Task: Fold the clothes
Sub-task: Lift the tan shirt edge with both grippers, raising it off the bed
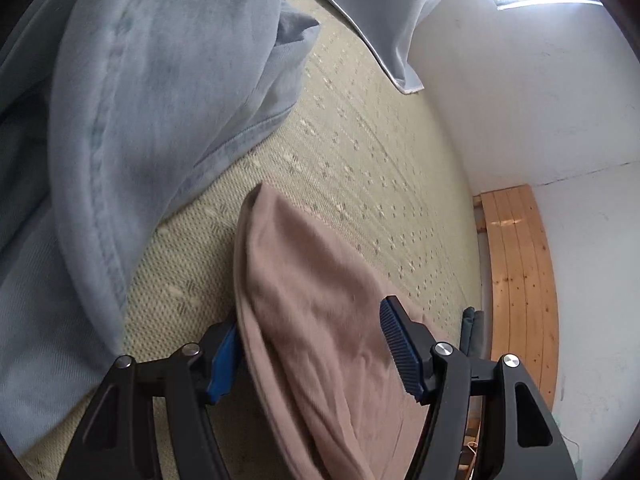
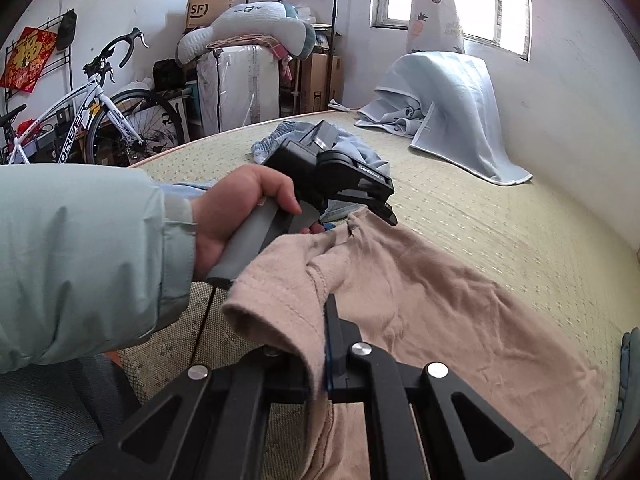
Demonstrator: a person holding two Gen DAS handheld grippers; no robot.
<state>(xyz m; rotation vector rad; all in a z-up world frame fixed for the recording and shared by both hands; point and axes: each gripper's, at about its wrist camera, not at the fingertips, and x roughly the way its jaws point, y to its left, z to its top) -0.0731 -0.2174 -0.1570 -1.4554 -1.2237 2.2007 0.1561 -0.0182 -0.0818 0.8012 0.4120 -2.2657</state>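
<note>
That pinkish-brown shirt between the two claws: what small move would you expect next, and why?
Probably the left gripper should close on the pinkish-brown shirt. Its jaws stand open with the cloth draped between them, not pinched, while the right gripper is already shut on a fold of the same shirt. With both ends held, the shirt could be lifted and laid flat on the mat.
</note>
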